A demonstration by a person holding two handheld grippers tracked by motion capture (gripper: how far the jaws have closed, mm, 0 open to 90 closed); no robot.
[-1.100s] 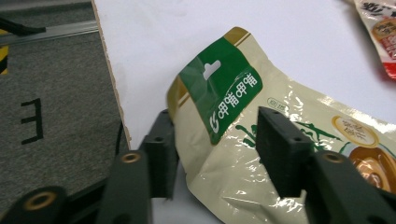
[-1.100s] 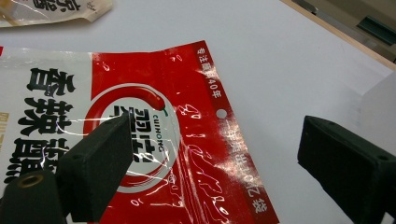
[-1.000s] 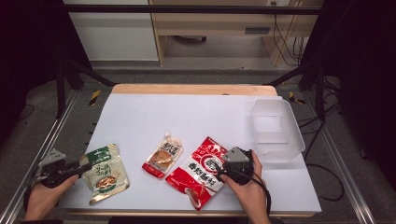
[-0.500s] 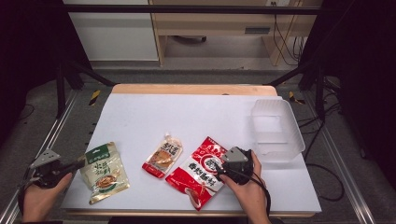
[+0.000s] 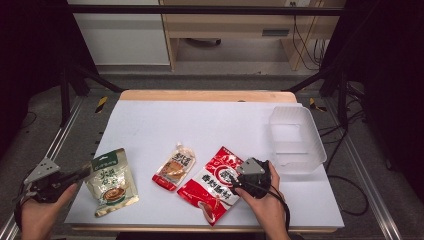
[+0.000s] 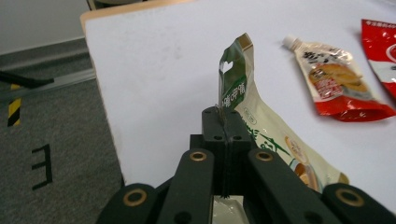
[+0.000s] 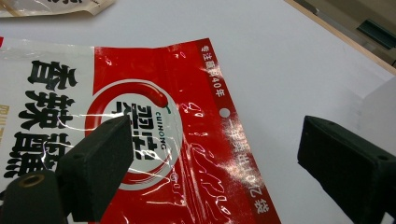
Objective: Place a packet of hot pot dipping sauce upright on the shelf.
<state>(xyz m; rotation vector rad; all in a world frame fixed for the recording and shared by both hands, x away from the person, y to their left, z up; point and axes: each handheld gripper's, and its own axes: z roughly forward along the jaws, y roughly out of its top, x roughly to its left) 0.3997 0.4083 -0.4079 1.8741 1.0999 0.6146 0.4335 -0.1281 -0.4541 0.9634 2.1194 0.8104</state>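
Pinching the green pouch [image 6: 243, 100] by its top edge at the near-left table [image 5: 210, 125] corner, left gripper [image 6: 223, 122] has jaws fully shut, likely to peel it up; right gripper [image 7: 210, 158] hangs wide open, holding nothing, over the red pouch [image 7: 154, 140], probably next for the far-right clear bin [image 5: 296, 140].

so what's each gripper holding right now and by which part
The left gripper is shut on the green pouch, pinching its top edge. The right gripper holds nothing; its jaws stand open over the red pouch.
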